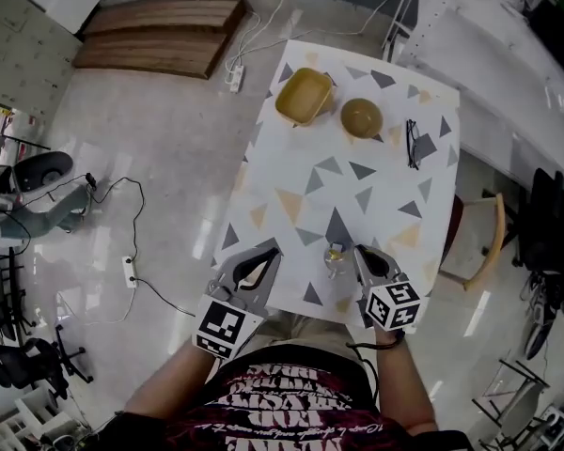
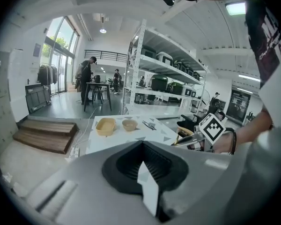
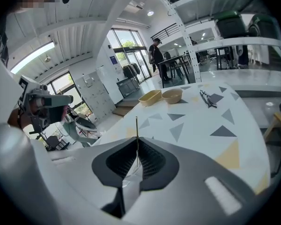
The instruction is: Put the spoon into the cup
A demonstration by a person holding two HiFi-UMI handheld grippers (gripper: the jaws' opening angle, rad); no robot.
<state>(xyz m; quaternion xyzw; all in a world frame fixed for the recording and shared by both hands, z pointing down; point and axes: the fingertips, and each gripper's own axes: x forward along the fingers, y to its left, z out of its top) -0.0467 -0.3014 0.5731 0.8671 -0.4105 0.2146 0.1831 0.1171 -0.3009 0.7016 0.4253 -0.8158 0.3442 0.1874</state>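
I've got the spoon's thin handle pinched upright in the right gripper's fingers, right at the glass cup by the counter's near edge. The left gripper's fingers are pressed together, holding nothing, nearby.

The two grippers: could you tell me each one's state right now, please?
Left gripper: closed, holding nothing.
Right gripper: closed on the spoon.

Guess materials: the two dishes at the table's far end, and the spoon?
Rectangular dish: matte yellow, likely plastic; no glare.
Round bowl: matte tan, plastic or wood.
Spoon: thin gold-coloured handle, probably metal, though it is too slim to be sure.
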